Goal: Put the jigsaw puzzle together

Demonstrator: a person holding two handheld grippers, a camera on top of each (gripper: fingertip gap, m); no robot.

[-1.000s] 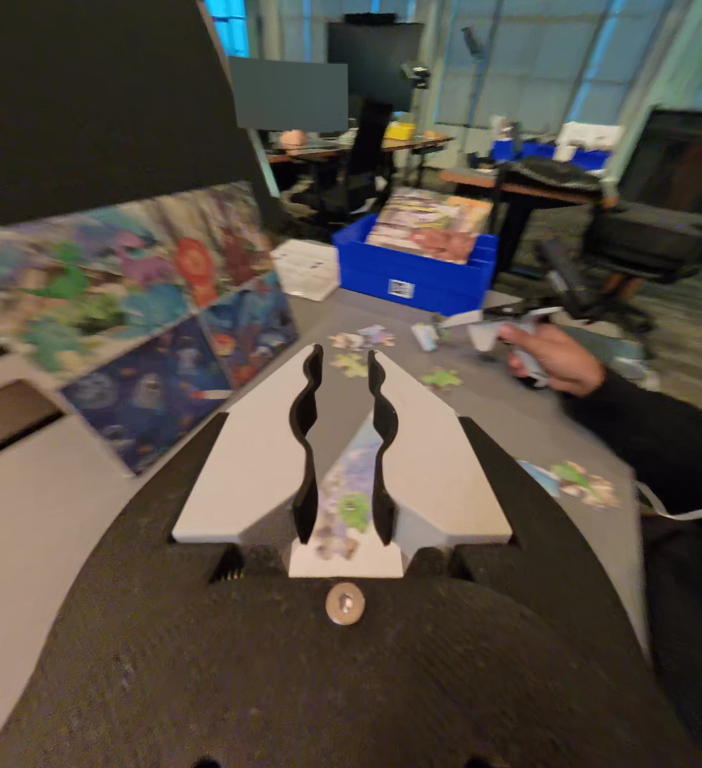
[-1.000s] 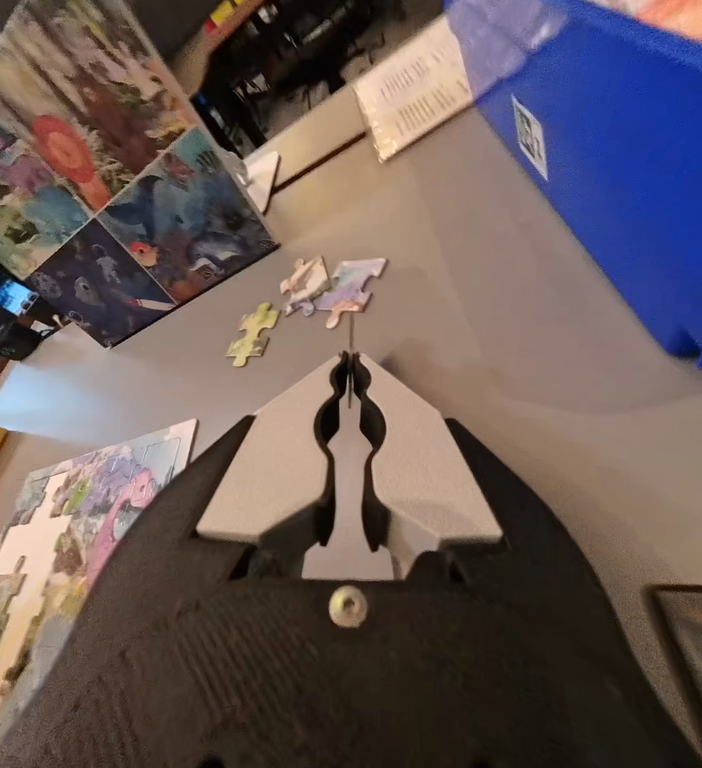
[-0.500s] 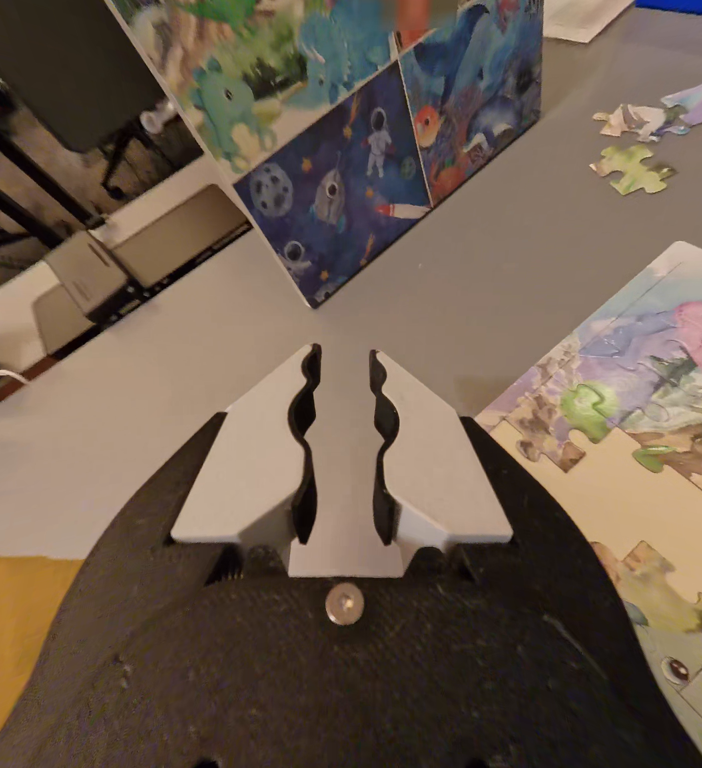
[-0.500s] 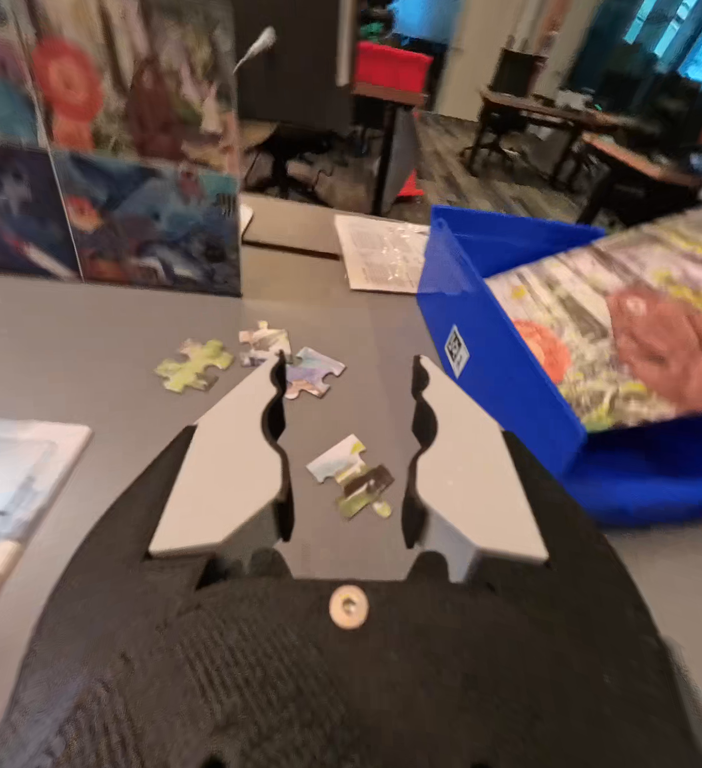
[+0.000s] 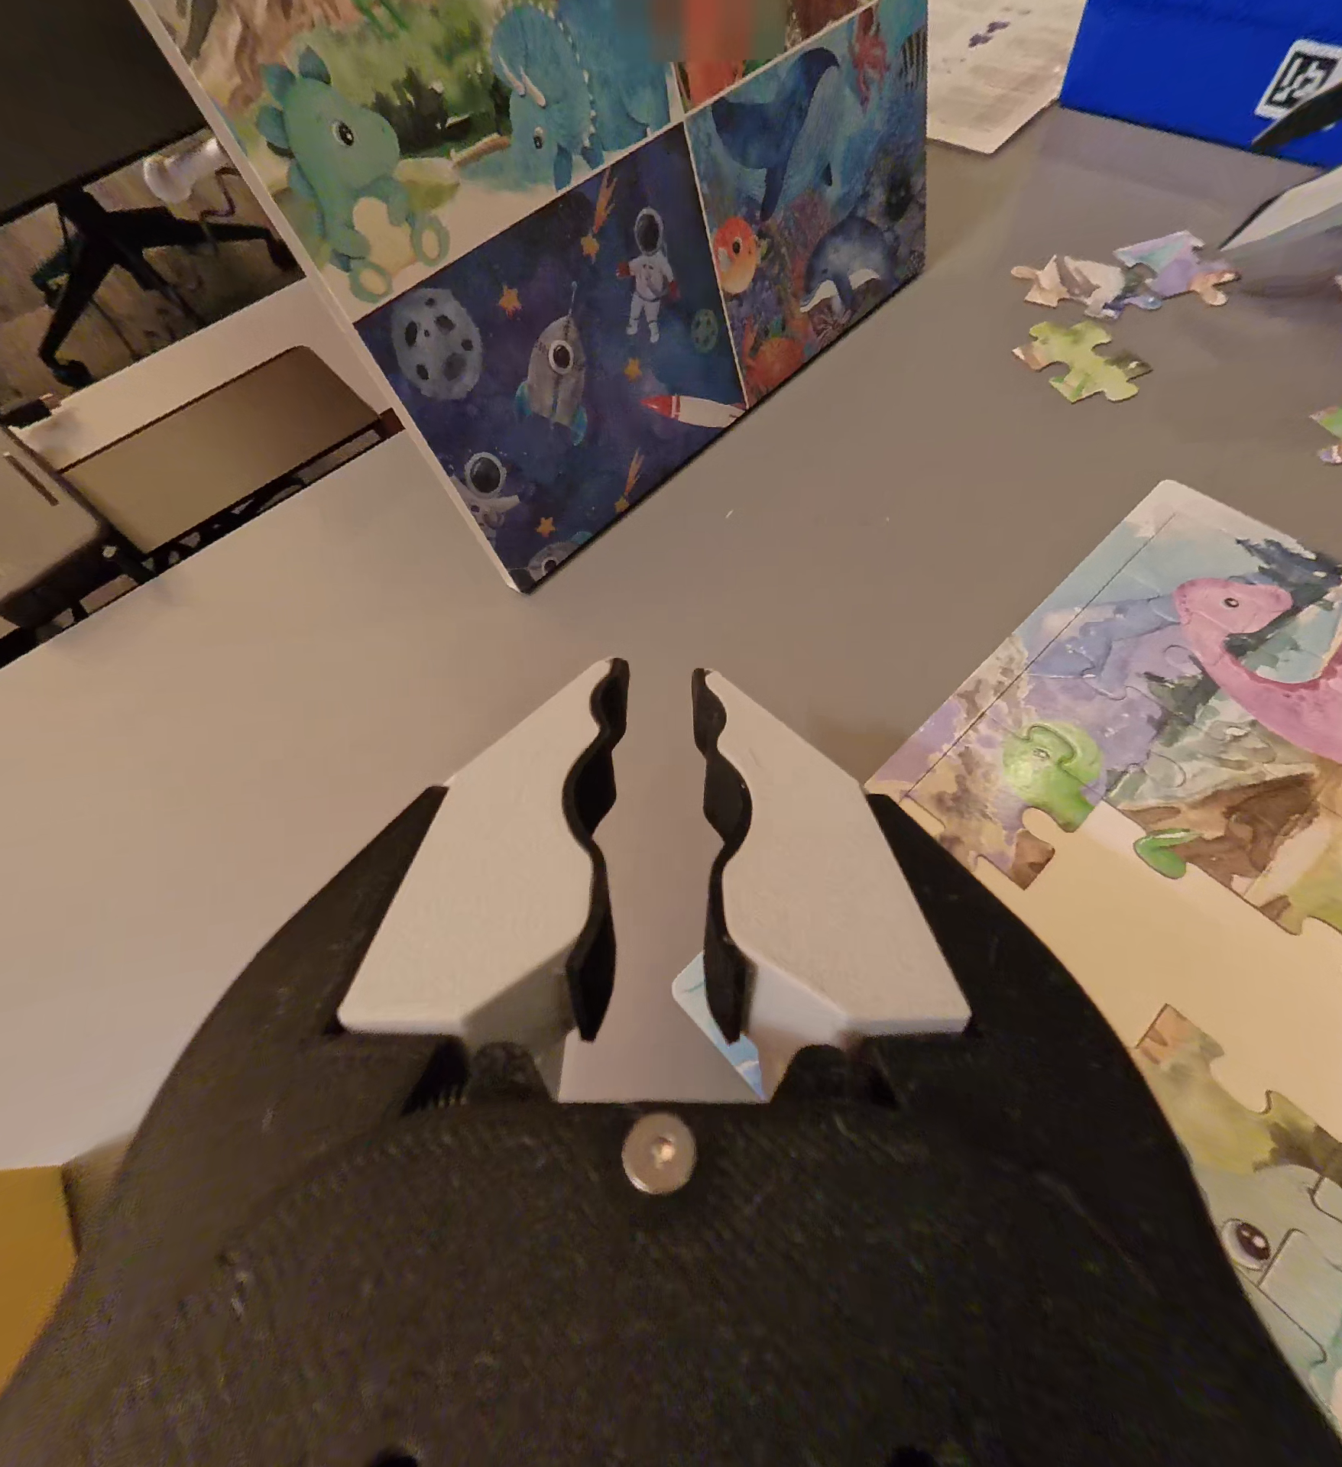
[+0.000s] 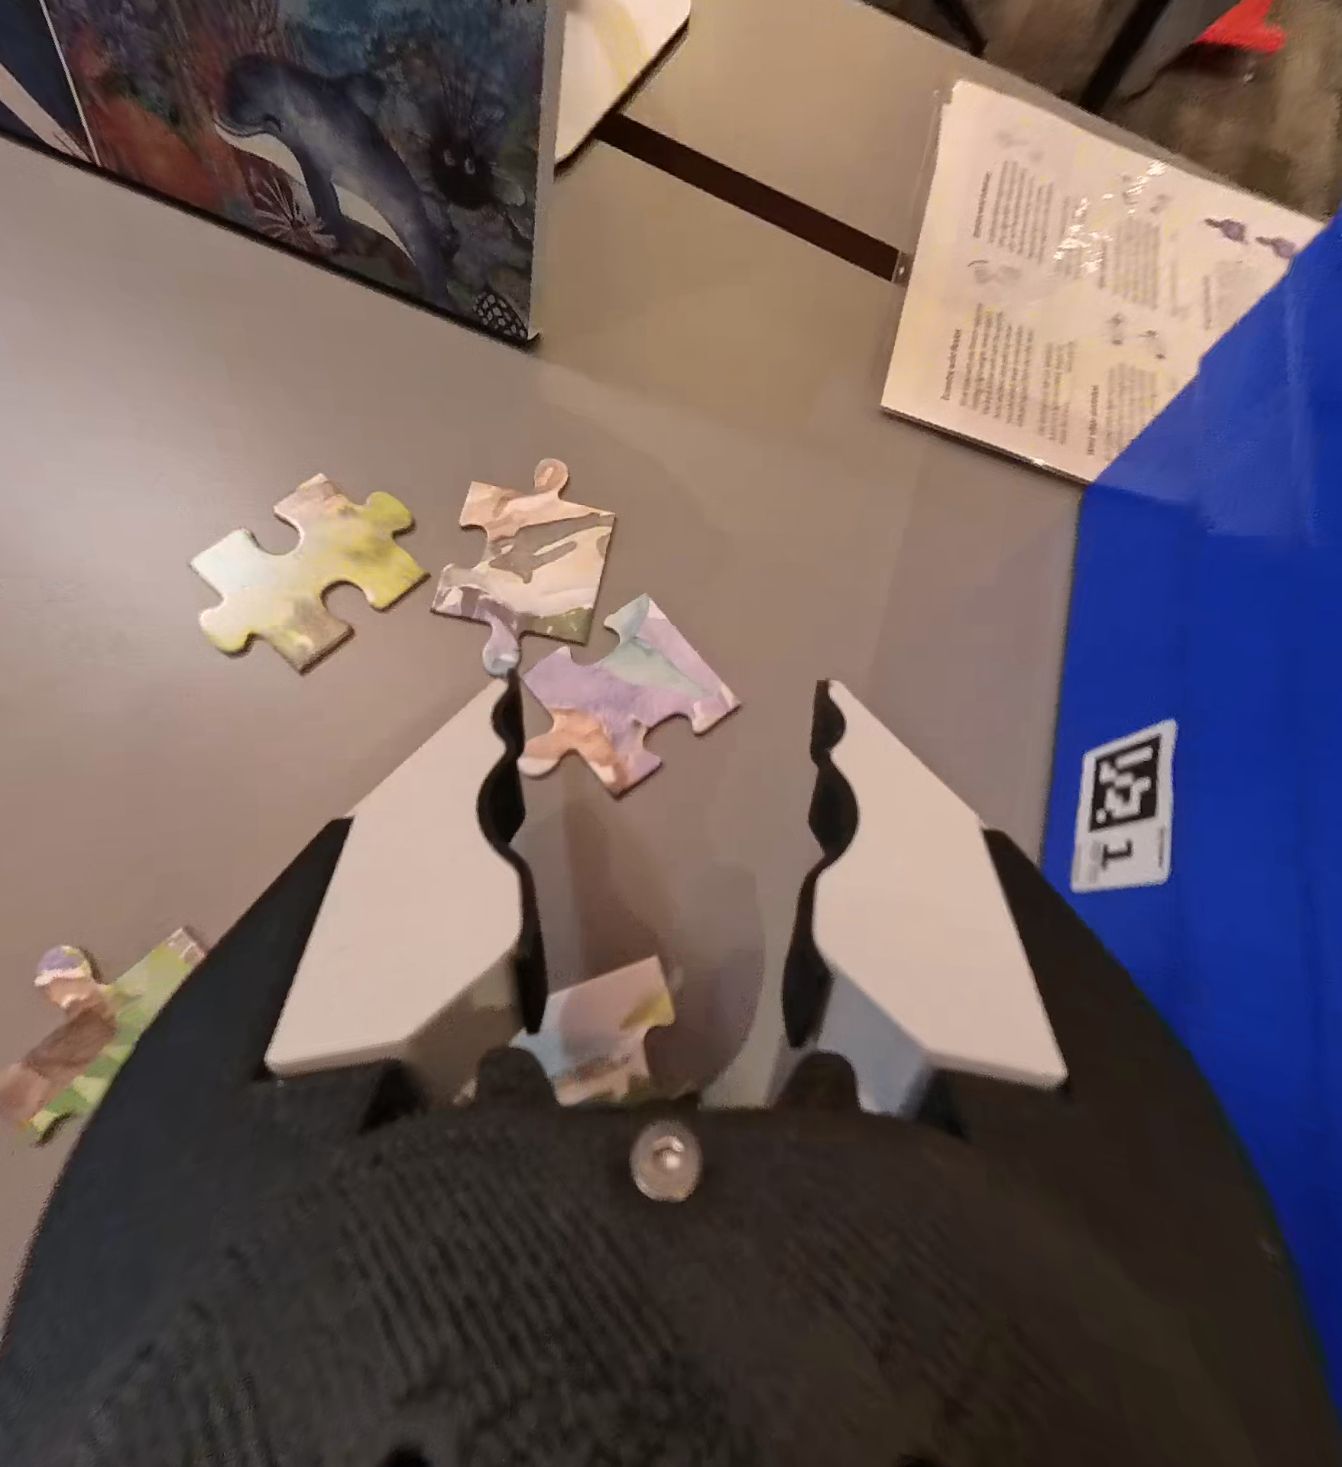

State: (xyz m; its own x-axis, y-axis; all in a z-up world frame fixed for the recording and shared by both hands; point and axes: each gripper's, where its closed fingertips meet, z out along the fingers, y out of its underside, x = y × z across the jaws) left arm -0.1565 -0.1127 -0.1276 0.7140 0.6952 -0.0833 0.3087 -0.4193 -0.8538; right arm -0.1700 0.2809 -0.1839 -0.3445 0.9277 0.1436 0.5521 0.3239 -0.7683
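Note:
The partly built dinosaur puzzle (image 5: pixel 1208 754) lies in its pale tray (image 5: pixel 1089 913) at the right of the left wrist view. My left gripper (image 5: pixel 658 675) hovers over bare grey table left of the tray, jaws a little apart and empty. My right gripper (image 6: pixel 664 691) is wide open and empty, low over loose pieces. A purple piece (image 6: pixel 620 698) lies by its left fingertip and another piece (image 6: pixel 608 1024) lies under the finger bases. A yellow-green piece (image 6: pixel 306 571), a beige piece (image 6: pixel 529 556) and a green-brown piece (image 6: pixel 88 1032) lie to the left.
A picture-covered box (image 5: pixel 652 317) stands upright at the back of the table. A blue bin (image 6: pixel 1247 635) stands close to the right of my right gripper. A printed sheet (image 6: pixel 1049 278) lies behind the bin. The table edge runs at the left (image 5: pixel 136 635). Tip to tip, the grippers are about 40 cm apart. Measured from the fingertips, the beige piece (image 6: pixel 529 556) is 5 cm or so from the right gripper and 35 cm from the left. The left camera catches it too, in the left wrist view (image 5: pixel 1079 286).
My right gripper was shut on a thin piece, then opened and let it go; it now sits lower over the loose pieces. My left gripper swung down and left toward the table beside the puzzle.

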